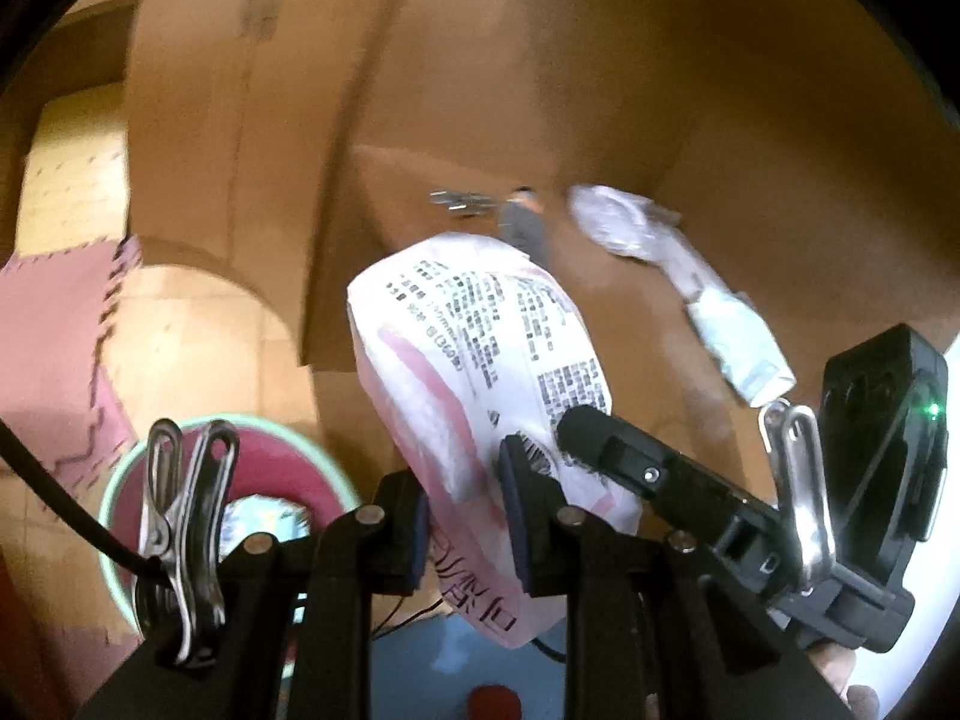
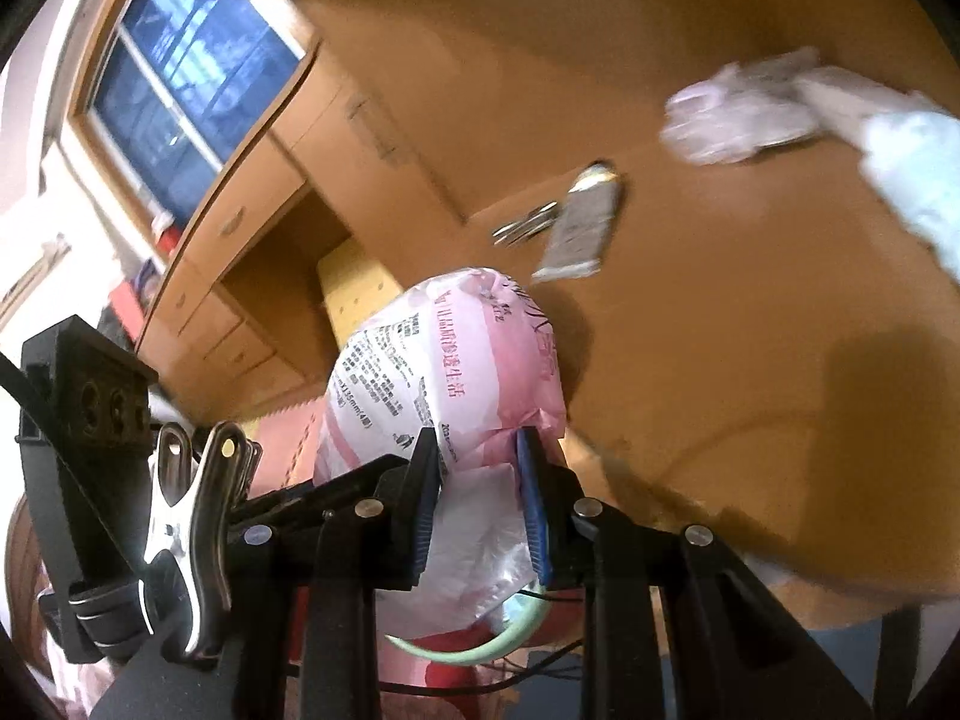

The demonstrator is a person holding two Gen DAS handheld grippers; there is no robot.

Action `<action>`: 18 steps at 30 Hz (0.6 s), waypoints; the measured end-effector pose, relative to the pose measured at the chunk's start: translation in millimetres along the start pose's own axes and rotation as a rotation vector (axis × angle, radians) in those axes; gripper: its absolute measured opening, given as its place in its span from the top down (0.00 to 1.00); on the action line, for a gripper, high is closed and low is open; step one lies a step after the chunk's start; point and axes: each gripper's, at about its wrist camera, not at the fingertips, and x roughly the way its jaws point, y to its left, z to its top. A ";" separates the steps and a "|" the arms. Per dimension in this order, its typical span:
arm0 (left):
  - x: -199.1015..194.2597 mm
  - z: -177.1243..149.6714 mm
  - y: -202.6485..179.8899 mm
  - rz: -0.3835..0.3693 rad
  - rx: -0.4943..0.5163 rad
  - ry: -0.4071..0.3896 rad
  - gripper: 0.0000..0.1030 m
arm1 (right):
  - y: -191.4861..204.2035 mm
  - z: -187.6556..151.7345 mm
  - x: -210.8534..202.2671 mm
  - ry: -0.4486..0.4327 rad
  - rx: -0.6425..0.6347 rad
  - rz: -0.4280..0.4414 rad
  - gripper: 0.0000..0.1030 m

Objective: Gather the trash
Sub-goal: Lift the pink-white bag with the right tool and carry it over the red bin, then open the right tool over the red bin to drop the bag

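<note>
The wooden desk (image 2: 720,330) fills most of both views, and below its near edge stands a bin (image 1: 120,516) with a pale green rim and a red inside, on the floor. Both grippers hold 1 crumpled pink-and-white printed wrapper (image 1: 480,348) in the air past that near edge, roughly over the gap between desk and bin. The left gripper (image 1: 465,510) has its jaws clamped on the wrapper's lower part, and the right gripper (image 2: 480,510) is clamped on it as well, pads pressing into the plastic from both sides.

Well back on the desk lie more bits of trash: a long white crumpled packet (image 1: 690,276) toward the right edge, a small grey tube (image 2: 579,228) further in, and a metal clip or tweezers (image 2: 528,225) just beside the tube.

The step in hand looks like carrying the wrapper to the bin. The next move likely calls for bringing it over the bin's mouth, then parting both pairs of jaws together so it drops inside, not on the rim.
</note>
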 end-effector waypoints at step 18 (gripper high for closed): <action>2.3 -20.1 98.0 0.100 -0.204 0.113 0.79 | 54.9 -30.8 105.6 0.201 -0.101 0.006 0.75</action>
